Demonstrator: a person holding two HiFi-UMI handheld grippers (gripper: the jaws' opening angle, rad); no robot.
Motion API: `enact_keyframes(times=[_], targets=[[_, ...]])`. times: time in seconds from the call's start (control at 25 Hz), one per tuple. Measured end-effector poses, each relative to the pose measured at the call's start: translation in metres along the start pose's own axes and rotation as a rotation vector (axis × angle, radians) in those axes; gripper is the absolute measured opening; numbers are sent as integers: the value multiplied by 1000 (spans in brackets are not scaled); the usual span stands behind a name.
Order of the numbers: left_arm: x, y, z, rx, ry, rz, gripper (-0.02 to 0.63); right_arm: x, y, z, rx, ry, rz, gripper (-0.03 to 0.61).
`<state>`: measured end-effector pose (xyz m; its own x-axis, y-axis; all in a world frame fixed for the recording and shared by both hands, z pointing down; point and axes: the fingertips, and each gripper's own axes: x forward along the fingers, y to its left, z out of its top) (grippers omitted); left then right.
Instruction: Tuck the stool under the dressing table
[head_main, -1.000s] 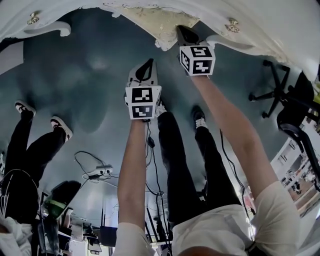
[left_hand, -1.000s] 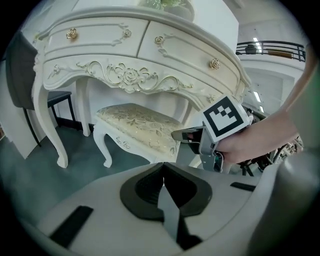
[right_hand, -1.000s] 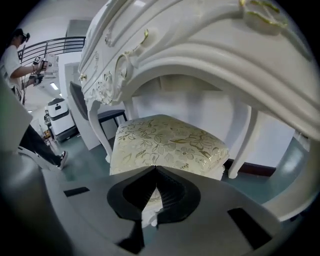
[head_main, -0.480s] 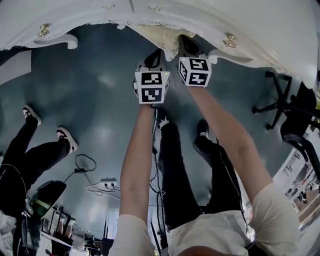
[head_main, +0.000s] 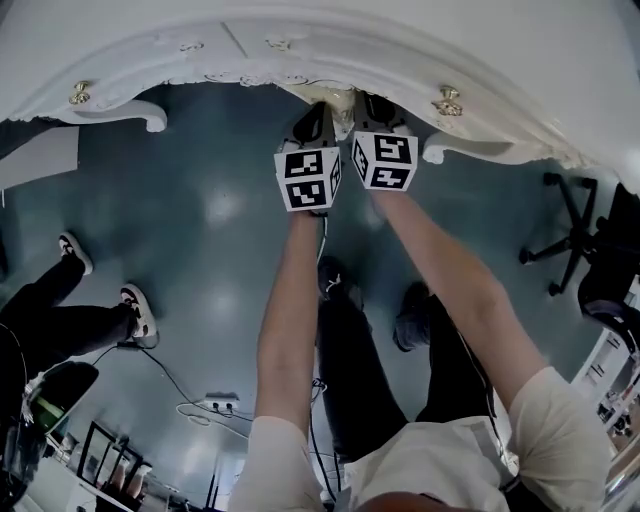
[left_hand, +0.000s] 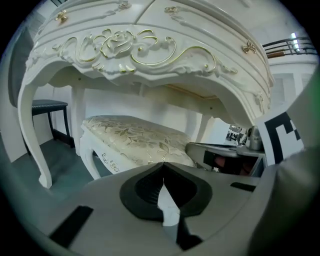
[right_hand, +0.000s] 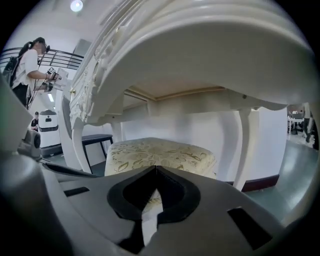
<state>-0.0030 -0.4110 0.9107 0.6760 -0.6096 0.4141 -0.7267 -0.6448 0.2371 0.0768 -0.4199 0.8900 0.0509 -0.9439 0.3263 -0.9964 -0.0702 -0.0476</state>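
Note:
The white carved dressing table (head_main: 330, 50) spans the top of the head view. The stool (left_hand: 135, 137), white with a cream floral cushion, stands under it, also seen as stool (right_hand: 160, 152) in the right gripper view. From the head view the table top hides nearly all of it. My left gripper (head_main: 318, 110) and right gripper (head_main: 368, 100) are side by side at the table's front edge, pointing at the stool's near side. Both are shut with nothing between the jaws. I cannot tell whether the tips touch the cushion.
The curved table legs (left_hand: 35, 150) (right_hand: 245, 145) flank the stool. A dark bench (left_hand: 47, 105) stands beside the table. Another person's legs (head_main: 70, 320) are at the left, an office chair (head_main: 580, 240) at the right, and a power strip with cables (head_main: 222, 405) lies on the floor behind.
Both grippers moved forward to the table's edge and closer together. The stool slid further under the table, and its cushion no longer shows in the head view.

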Motion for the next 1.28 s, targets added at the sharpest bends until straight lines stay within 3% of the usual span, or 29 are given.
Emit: enact_keyframes(times=[0.2,0.44,0.56,0.76,0.96,1.28], targets=[[2,-5,2,17,21,55,15,-18,-6,-9,11,63,12,44],[-67,-49,15,47,95,83,15,-102,-18,-23,9,213,39,44],[-111,-78,39,44,105,99,15,-150,-19,3,4,241,56,44],[-187,-143,90,30,105,112,15,-234,-13,78,11,243,111,44],[-268,-207,135,-31,65,109,15,-315,2,150,0,222,214,44],[-381,-272,180,-47,75,159,15,-444,14,200,34,296,332,44]])
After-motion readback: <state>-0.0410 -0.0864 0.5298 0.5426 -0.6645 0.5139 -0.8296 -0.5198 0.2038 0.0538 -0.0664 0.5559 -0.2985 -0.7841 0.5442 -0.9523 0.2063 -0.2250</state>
